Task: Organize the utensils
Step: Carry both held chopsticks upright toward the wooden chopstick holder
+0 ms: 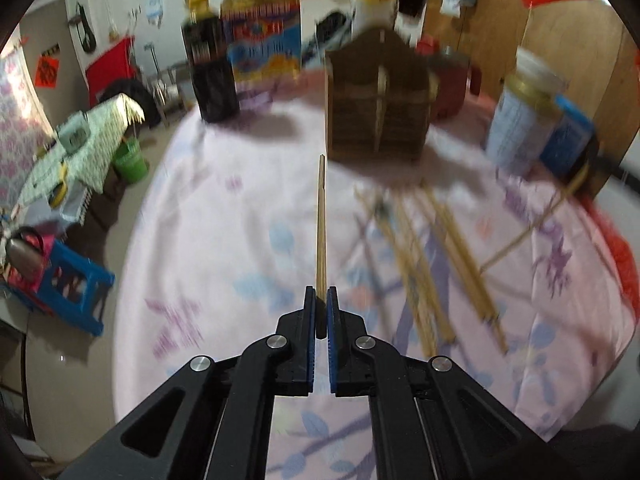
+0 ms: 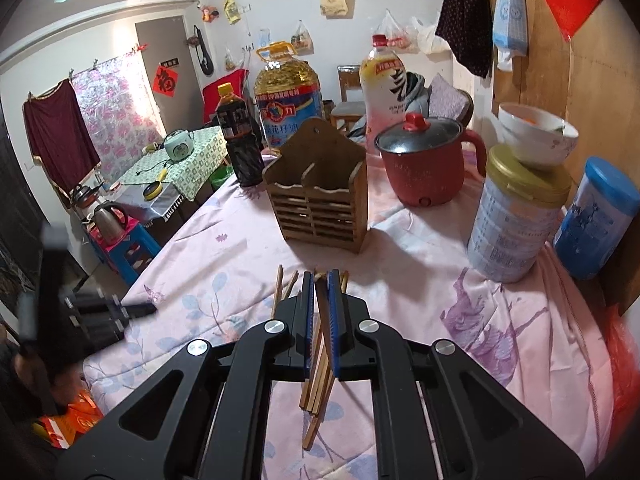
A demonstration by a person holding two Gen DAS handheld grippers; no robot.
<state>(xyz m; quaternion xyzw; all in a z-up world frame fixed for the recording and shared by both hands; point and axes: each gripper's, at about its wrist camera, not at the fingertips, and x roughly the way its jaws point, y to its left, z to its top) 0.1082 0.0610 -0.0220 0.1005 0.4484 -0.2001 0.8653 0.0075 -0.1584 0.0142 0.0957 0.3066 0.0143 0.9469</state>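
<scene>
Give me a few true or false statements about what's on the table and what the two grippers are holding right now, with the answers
1. The left gripper is shut on a single chopstick. True.
2. The wooden holder already has chopsticks standing in it. False: both compartments look empty.
3. The red pot has its lid on. True.
4. The bowl sits on the blue canister. False: it sits on the gold-lidded tin.
5. The right gripper is wide open. False: it is shut on a chopstick from the loose pile.
</scene>
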